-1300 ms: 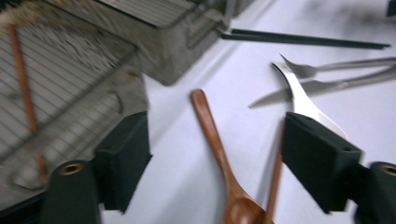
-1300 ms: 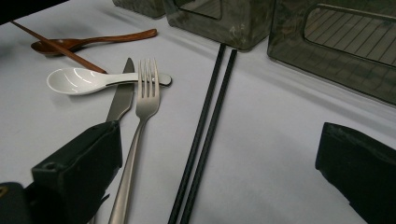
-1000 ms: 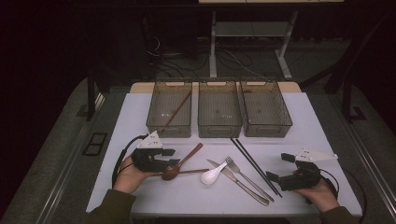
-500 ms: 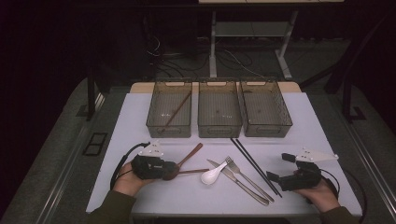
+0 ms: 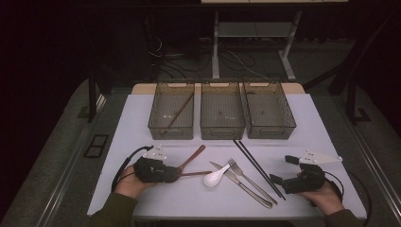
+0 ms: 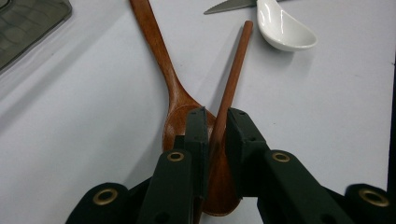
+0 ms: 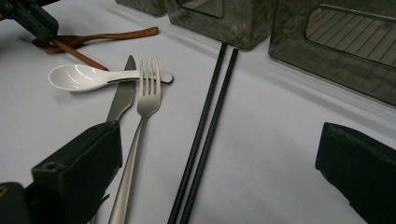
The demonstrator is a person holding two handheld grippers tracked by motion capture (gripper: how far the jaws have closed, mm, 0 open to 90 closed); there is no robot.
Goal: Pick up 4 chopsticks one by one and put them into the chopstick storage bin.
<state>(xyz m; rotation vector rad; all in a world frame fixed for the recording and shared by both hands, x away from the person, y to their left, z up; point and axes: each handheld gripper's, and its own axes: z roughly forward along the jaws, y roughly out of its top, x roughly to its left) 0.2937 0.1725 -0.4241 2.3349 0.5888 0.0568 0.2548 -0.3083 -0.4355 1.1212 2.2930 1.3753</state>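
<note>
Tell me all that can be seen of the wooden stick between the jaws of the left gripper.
The wooden stick is a slim round rod of reddish-brown wood, smooth, with a blunt far end. It lies almost flat on the white table, across the bowl of the wooden spoon. The left gripper has just been closing and its jaws clamp the stick near its lower end. The far tip points at the white ceramic spoon, near it but apart.

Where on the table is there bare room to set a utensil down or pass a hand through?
Bare: the strip between the three bins and the cutlery, the table's left edge beside the left bin, and the right side past the black chopsticks. Crowded: the middle front, where wooden spoon, wooden stick, white spoon, knife and fork lie close.
</note>
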